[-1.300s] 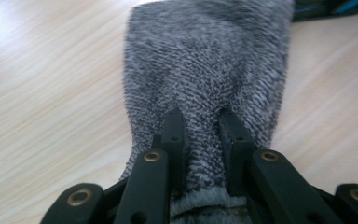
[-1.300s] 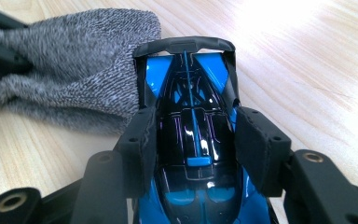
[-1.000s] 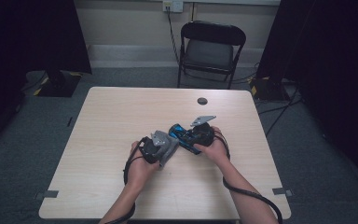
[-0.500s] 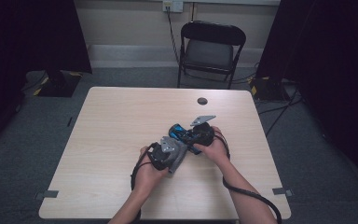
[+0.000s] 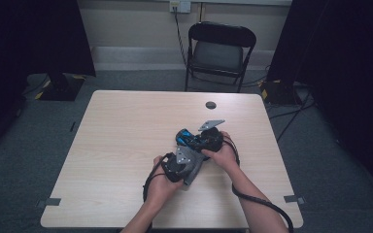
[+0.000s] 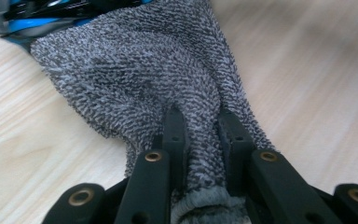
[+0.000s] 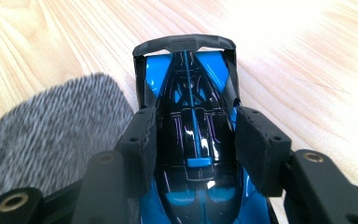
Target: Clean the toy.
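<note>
the right gripper [image 7: 193,140] clamps a blue and black toy car [image 7: 191,93] by its sides, the car resting near the middle of the wooden table [image 5: 126,126]. the left gripper [image 6: 200,135] is pinched tight on a grey terry cloth [image 6: 135,74] — its far end lies against the car. from the high view both grippers [image 5: 189,158] sit close together, though the cloth seems mostly hidden there.

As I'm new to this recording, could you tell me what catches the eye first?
A glossy blue and black toy car, clamped between the right gripper jaws near the table centre. Beside it, a grey fuzzy cloth, pinched in the left gripper, reaches the car.
</note>
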Demonstrator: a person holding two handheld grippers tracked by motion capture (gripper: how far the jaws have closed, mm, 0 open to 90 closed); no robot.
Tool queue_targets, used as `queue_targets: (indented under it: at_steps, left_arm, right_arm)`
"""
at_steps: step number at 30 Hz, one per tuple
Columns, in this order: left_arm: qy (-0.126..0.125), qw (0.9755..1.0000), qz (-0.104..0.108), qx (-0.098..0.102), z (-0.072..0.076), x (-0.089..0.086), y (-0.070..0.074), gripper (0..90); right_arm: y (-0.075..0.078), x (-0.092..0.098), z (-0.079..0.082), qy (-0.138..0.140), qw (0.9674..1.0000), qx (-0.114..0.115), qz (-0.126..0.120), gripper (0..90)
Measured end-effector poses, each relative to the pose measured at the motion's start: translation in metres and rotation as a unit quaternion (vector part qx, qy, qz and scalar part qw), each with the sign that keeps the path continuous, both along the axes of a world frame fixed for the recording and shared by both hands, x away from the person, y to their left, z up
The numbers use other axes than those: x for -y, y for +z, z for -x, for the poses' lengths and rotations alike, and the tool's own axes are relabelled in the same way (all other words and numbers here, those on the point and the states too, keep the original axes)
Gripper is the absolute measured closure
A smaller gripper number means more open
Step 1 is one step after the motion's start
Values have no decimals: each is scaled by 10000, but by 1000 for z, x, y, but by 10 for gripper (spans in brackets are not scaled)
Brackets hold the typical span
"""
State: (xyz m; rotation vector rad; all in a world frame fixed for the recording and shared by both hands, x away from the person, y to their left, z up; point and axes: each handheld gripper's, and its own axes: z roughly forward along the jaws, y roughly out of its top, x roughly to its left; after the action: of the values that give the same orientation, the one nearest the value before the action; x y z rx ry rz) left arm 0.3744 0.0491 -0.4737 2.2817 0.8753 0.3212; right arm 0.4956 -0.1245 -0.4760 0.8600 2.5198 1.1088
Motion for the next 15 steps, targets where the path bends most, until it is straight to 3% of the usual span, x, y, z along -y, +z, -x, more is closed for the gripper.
queue_targets:
  at_steps: [12,15]
  left_arm:
    - [-325,9991,222,-139,4,7,0,758]
    - [-418,9982,372,-194,7,7,0,758]
  right_arm:
    - [-1,2,1,7,10000,12,-34,499]
    - [-1,2,1,-2,10000,8,-69,499]
